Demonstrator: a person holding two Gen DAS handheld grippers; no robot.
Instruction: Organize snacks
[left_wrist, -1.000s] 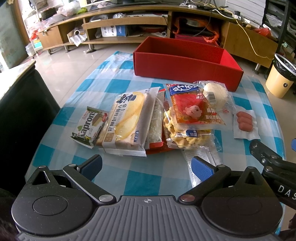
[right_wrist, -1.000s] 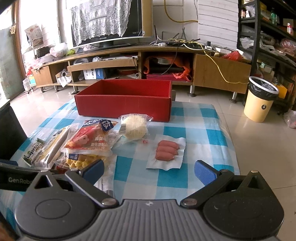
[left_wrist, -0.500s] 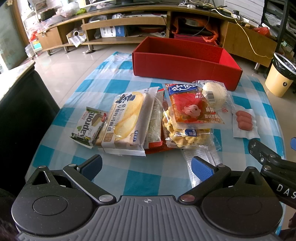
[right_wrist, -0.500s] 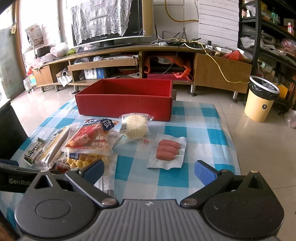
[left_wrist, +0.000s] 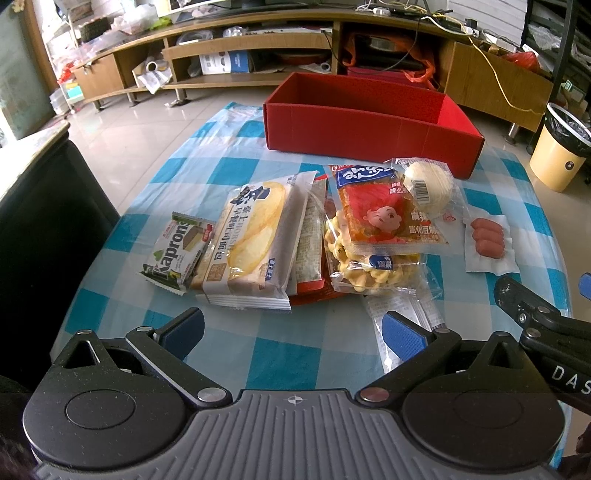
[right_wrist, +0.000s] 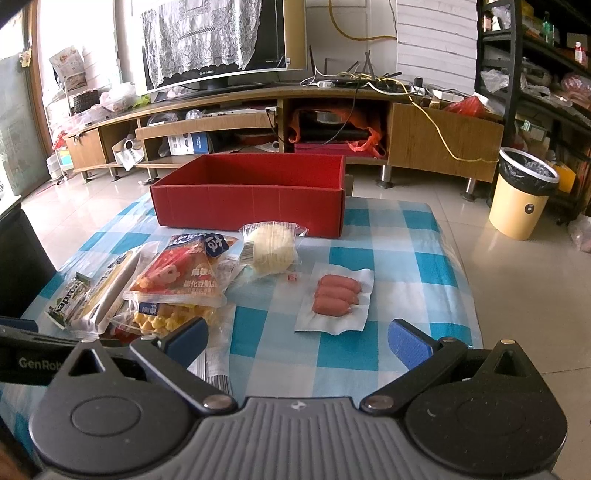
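Both grippers hover at the near edge of the checked tablecloth, jaws spread apart and holding nothing: the left gripper at lower centre of its view, the right gripper likewise. Since the earlier frames each camera has shifted only slightly; the snacks lie unmoved. Centre frame, a Kaprons wafer pack touches a bread packet; a red cartoon snack bag overlaps a bag of yellow curls and a round bun. The sausage pack lies apart, right of them. The red box stands open beyond, upper centre. A yellow bin stands on the floor, right.
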